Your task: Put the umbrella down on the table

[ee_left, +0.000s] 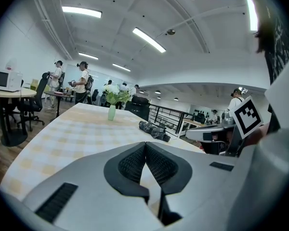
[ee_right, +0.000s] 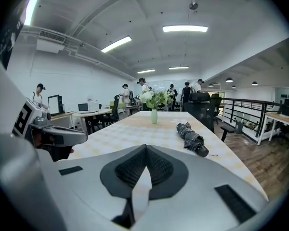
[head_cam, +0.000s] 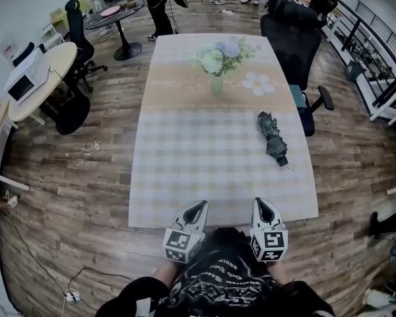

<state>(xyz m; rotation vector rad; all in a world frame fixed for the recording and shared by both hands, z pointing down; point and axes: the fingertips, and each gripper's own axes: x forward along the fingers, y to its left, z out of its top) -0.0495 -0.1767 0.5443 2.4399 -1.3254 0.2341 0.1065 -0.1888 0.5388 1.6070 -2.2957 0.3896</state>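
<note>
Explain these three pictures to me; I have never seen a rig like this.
No robot here: a person holds the left hand-held gripper and the right hand-held gripper, each with two jaws. The head view comes from a camera on the person's head, looking down. The two gripper views come from cameras riding on each tool, looking along its jaws. On the table are a folded umbrella and a vase of flowers. Both sets of jaws are shut and hold nothing.

Ppl (head_cam: 157,5) cut off at head view's top edge; umbrella (head_cam: 272,137) pattern too small.
</note>
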